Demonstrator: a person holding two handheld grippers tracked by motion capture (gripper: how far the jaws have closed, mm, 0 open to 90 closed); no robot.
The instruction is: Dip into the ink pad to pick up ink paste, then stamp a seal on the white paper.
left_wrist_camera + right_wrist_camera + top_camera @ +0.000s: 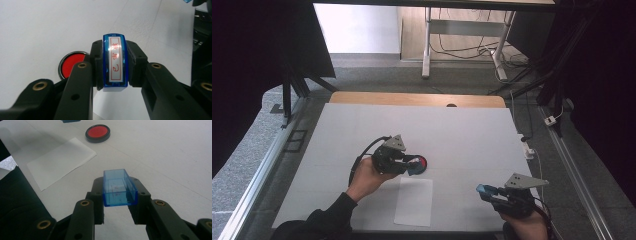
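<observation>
blue stamp (115,62), red ink pad (97,132), white paper (60,161)

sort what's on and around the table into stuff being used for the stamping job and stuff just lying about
In use:
- stamp, clamped in the left hand-held gripper
- blue cap, clamped in the right hand-held gripper
- red ink pad, open on the table
- sheet of paper

Lying about:
- cables on the floor beyond the table
- plug strip at the table's right edge

A white-topped table (362,125) is standing on grey carpet (242,150). Beyond its far wooden edge, white desk legs (427,45) and tangled cables (467,50) are showing against a pale wall (357,27).
</observation>
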